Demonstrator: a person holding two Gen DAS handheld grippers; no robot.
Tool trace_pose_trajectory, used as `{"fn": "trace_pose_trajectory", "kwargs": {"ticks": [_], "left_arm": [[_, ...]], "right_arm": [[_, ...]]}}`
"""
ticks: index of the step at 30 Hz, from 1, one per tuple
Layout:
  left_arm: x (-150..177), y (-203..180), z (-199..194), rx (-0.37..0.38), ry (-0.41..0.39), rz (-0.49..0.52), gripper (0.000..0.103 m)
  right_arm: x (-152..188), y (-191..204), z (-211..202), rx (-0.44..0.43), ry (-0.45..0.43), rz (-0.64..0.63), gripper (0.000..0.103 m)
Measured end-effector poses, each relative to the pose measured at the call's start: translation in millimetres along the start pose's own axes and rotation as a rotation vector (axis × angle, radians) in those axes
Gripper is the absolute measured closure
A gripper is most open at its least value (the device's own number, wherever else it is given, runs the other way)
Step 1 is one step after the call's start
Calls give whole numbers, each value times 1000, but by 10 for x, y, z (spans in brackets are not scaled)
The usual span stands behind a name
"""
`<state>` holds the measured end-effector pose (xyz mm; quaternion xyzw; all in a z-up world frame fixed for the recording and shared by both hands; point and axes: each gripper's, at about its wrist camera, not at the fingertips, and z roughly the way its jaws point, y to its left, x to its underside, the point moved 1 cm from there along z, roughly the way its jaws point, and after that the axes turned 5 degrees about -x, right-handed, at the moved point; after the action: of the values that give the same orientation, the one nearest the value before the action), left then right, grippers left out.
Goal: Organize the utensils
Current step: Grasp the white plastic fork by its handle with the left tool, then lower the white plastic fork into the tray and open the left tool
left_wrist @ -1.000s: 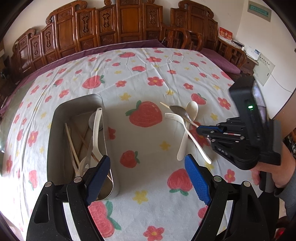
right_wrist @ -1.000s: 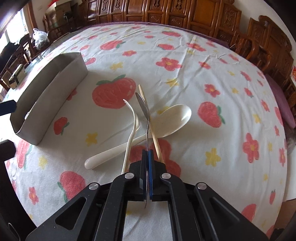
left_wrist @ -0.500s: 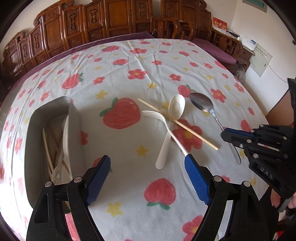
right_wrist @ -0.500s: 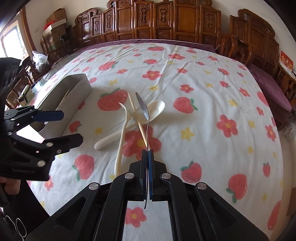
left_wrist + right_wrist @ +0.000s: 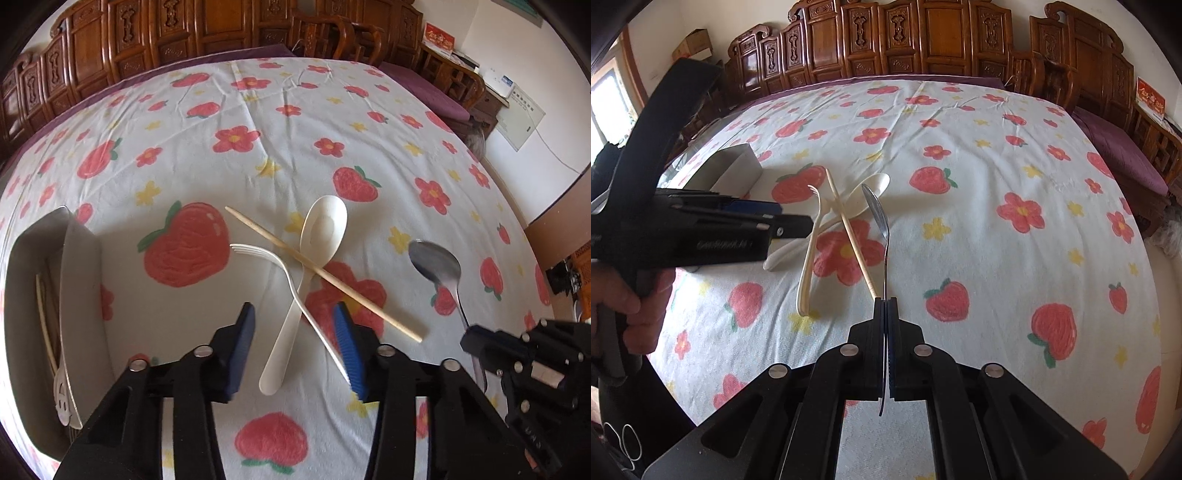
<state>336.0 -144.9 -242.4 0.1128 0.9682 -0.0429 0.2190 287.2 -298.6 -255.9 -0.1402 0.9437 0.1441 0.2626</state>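
Observation:
A white spoon (image 5: 321,229), a white fork (image 5: 258,253) and a wooden chopstick (image 5: 332,280) lie crossed on the strawberry tablecloth. My left gripper (image 5: 293,321) hovers just over them, its jaws closing. The spoon's and fork's handles lie between the blue pads (image 5: 345,332), which stand apart from them. My right gripper (image 5: 885,302) is shut on the handle of a metal spoon (image 5: 877,210), held above the cloth to the right of the pile. In the left wrist view the metal spoon (image 5: 439,266) and the right gripper (image 5: 476,339) are at the right.
A metal tray (image 5: 79,295) at the left holds chopsticks and white utensils. In the right wrist view the tray (image 5: 738,166) lies beyond the left gripper (image 5: 809,225), which a hand (image 5: 635,295) grasps. Carved wooden chairs (image 5: 923,40) line the table's far side.
My left gripper moved from the tray to over the utensil pile, came lower, and its jaws narrowed. My right gripper carried the metal spoon off the pile to the right.

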Motion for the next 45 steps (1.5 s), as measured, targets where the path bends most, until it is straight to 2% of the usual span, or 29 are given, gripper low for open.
{"fn": "trace_pose_trajectory", "kwargs": {"ticks": [6, 14, 22, 35, 45], "left_arm": [[-66, -8, 162, -9, 24, -17, 79], [-122, 36, 285, 4, 41, -59, 87], [-120, 40, 281, 27, 42, -75, 100], [-74, 63, -220, -4, -47, 12, 100], [-2, 316, -603, 3, -97, -6, 100]], "right_arm": [[74, -57, 39, -9, 8, 11, 101], [104, -114, 71, -19, 12, 25, 101], [93, -102, 65, -24, 12, 20, 101], [14, 18, -50, -18, -13, -8, 101], [-119, 290, -150, -19, -28, -39, 101]]}}
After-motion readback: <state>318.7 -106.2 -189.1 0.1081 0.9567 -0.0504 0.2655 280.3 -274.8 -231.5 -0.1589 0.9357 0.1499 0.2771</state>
